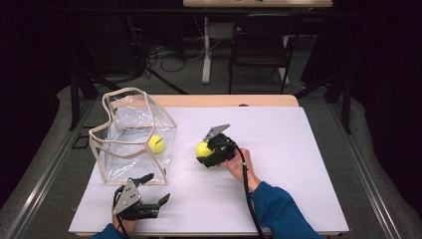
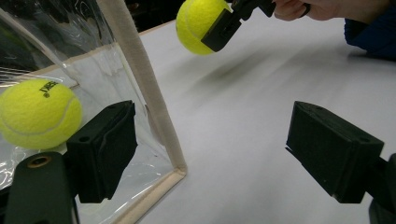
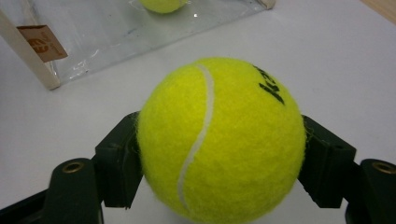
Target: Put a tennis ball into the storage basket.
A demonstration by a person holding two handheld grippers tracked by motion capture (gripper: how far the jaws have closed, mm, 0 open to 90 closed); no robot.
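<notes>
Right now a tennis ball (image 3: 219,140) is clamped between the two black jaws of the right gripper (image 1: 211,149) — in the right gripper view a pad is pressed against each side of the ball, its white seam and some black lettering turned to the camera. From the high view, that gripper is seen near the middle of the white table (image 1: 298,149), held by a hand in a blue sleeve (image 1: 278,209), with the ball at its left end. In the left gripper view, the ball is seen lifted clear of the table, a soft shadow cast beneath it. Just to the left, a clear bag (image 1: 134,137) with a beige trim is stood on the table, and a second tennis ball (image 1: 156,144) is seen inside it, against the wall nearest the held ball. Down at the near edge, the left gripper (image 1: 152,191) is held beside the bag's near corner — its jaws are spread wide with nothing between them.
</notes>
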